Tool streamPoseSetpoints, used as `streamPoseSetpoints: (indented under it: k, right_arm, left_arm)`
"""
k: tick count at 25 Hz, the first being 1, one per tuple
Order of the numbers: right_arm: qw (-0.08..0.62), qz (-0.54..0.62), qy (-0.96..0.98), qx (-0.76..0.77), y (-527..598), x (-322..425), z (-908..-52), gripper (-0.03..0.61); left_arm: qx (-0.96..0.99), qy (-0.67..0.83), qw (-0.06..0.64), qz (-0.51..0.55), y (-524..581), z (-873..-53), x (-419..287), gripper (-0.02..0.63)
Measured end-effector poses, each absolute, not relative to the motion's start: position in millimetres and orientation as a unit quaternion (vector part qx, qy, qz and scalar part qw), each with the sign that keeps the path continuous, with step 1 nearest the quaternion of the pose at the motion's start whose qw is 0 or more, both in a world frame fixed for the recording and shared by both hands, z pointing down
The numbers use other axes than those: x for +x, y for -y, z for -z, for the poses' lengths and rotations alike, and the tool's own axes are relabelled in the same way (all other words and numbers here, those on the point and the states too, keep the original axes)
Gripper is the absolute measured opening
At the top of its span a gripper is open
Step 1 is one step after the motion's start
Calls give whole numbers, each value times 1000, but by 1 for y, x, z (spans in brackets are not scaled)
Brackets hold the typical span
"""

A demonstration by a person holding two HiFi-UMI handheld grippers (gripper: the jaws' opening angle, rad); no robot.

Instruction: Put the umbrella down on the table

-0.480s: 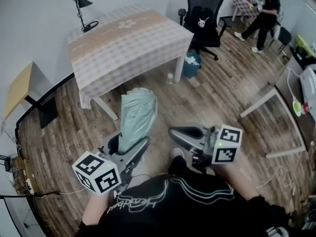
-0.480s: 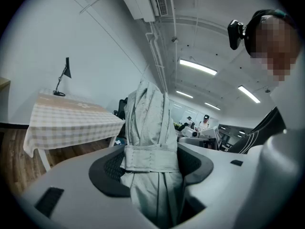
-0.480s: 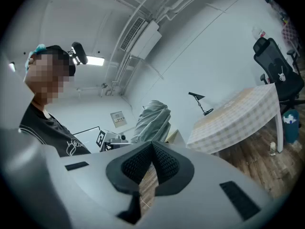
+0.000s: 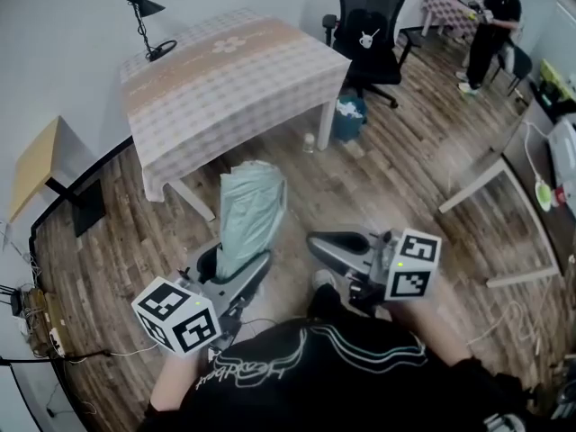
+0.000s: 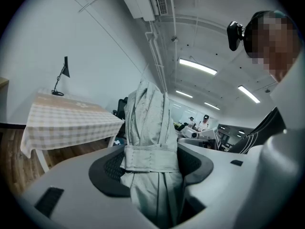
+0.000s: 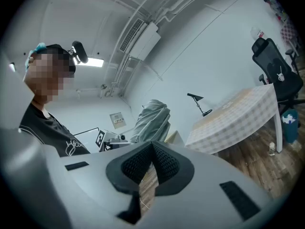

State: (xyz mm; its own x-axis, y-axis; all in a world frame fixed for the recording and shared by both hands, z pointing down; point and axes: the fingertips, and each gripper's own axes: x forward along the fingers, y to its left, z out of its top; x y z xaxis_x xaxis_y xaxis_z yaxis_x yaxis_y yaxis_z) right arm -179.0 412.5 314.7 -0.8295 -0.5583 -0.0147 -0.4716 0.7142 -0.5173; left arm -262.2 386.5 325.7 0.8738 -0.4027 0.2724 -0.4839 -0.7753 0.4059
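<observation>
The wood floor [image 4: 405, 178] spreads out below you, and your worktop [image 4: 225, 70], draped in a checked cloth, stands on it straight ahead. By the worktop's far right corner is a black chair [image 4: 369, 25]. The umbrella [image 4: 247, 207] is not on the worktop. It is short of the near edge, up over the floor, folded, pale green and roughly upright, with a strap [image 5: 151, 157] wrapped round it. Your left tool [image 4: 232, 273] has hold of it. The jaws stand wide and press on either side of the bundle at the strap, and most of the cloth rises above them. Your right tool [image 4: 317, 241] is also short of the worktop's near edge, just right of the umbrella and not touching it. Its jaws are closed tip to tip with nothing between them. A black lamp [image 4: 144, 21] stands at the worktop's far left corner. A blue bin [image 4: 349, 120] sits on the floor by the worktop's right leg, with a small bottle [image 4: 310, 142] just beside it.
</observation>
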Motion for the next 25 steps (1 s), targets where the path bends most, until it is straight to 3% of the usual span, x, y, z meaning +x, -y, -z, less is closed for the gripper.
streamPoseSetpoints:
  k: [25]
  right_arm:
    - [96,279,-915,-276,-295,-67,-322,12]
  left_arm:
    - [931,239,253,-111,-275,-338,-146,264]
